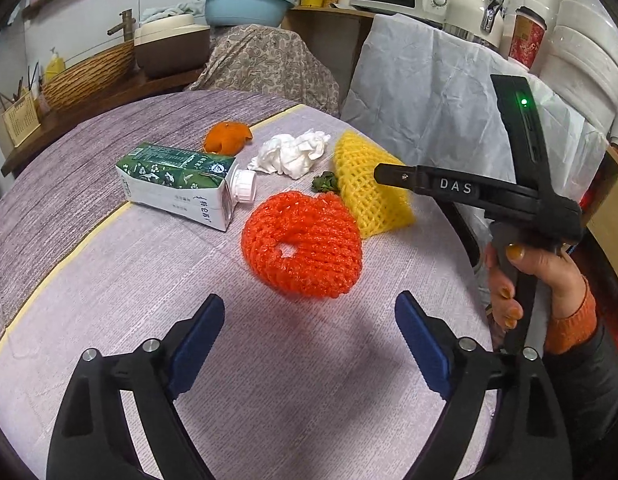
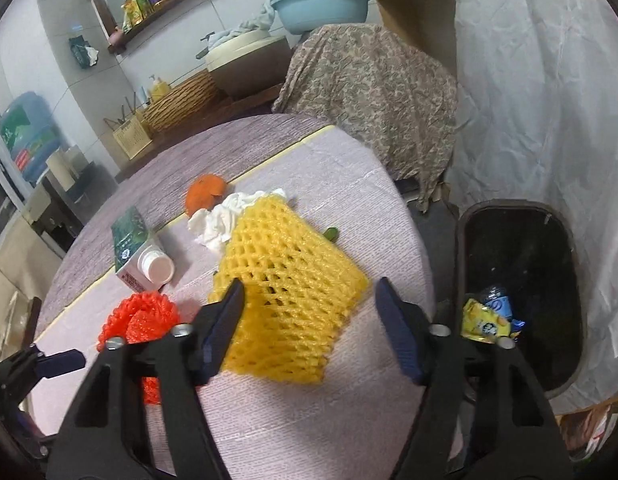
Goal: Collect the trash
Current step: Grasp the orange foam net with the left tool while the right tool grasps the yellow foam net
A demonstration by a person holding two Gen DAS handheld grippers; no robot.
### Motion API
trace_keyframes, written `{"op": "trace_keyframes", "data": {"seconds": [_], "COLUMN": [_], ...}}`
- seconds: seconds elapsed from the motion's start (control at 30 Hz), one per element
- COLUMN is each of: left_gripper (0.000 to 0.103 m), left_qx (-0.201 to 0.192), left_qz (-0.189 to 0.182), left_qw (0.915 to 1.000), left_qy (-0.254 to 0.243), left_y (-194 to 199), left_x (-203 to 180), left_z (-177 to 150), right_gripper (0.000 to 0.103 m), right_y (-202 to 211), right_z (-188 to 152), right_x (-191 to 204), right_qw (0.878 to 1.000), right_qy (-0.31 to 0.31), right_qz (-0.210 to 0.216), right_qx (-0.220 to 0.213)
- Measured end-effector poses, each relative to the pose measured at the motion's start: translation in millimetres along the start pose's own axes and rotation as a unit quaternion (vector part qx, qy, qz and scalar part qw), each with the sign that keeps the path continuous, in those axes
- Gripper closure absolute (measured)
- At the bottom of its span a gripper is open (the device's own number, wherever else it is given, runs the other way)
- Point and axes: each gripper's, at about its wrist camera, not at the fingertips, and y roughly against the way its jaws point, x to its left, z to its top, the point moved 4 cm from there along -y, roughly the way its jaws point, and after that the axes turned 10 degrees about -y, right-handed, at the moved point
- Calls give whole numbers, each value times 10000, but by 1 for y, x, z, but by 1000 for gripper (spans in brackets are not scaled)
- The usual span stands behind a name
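Trash lies clustered mid-frame on the table [image 1: 269, 360]. Left gripper [image 1: 309, 332] hangs wide open and empty below the red foam net [image 1: 303, 244]. Right gripper [image 2: 309, 320], fingers half-spread, straddles the yellow foam net [image 2: 285, 296] without pinching, likely lining up for the bin [image 2: 521, 292] at right.

A round table [image 1: 109, 320] covered in a pale lilac woven cloth held scattered trash. On it lay a green-and-white carton [image 1: 177, 184] on its side, an orange peel [image 1: 227, 136], a crumpled white tissue [image 1: 289, 154], a yellow foam net [image 1: 369, 196] and an orange-red foam net [image 1: 303, 246].
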Motion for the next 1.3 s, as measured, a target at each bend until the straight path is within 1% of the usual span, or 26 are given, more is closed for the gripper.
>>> {"op": "trace_keyframes", "data": {"seconds": [0.03,0.07,0.1,0.17,0.23,0.43,0.57,0.67,0.73,0.8,0.83,0.9,0.93,0.97,1.07,1.1,1.17,1.3], "left_gripper": [15,14,13,11,11,10,10,11,16,27,30,42,47,57,70,73,75,77], "left_qx": [14,35,53,90,151,217,233,247,248,289,318,388,407,423,366,347,332,204], "left_qz": [28,37,43,99,160,361,614,655,636,592,571,502,500,499,533,510,426,366], "left_qw": [10000,10000,10000,9999,9997,9989,9975,9972,9973,9975,9975,9976,9975,9974,9975,9977,9980,9986], "left_qy": [0,9,21,38,51,205,251,260,286,270,270,293,295,290,274,293,329,311], "left_y": [-2,-4,-6,-10,-15,-23,-29,-31,-32,-35,-37,-43,-45,-46,-44,-42,-40,-32], "left_x": [0,0,0,0,1,6,8,8,8,6,5,5,4,3,2,2,2,-4], "left_z": [1,1,1,2,3,7,11,12,13,13,13,11,11,10,9,9,9,11], "right_gripper": [63,78,89,98,99,100,100,100,100,100,100,100,100,100,100,100,100,100], "right_y": [-1,-1,0,4,8,23,33,44,51,56,58,60,61,62,65,66,68,74], "right_z": [0,-1,-3,-7,-11,-19,-20,-23,-25,-27,-28,-29,-30,-31,-32,-32,-33,-33], "right_x": [1,3,3,5,8,12,12,15,17,18,19,19,19,19,16,16,15,13], "right_qw": [10000,10000,9999,9998,9996,9987,9983,9976,9970,9965,9963,9962,9962,9961,9961,9961,9960,9957], "right_qy": [32,72,110,129,173,321,300,452,536,593,617,632,620,614,589,575,557,513], "right_qz": [42,55,50,112,218,323,410,327,261,234,223,231,235,238,255,261,280,314], "right_qx": [39,39,-9,-49,-89,-238,-281,-420,-487,-534,-553,-562,-572,-582,-603,-615,-640,-711]}}
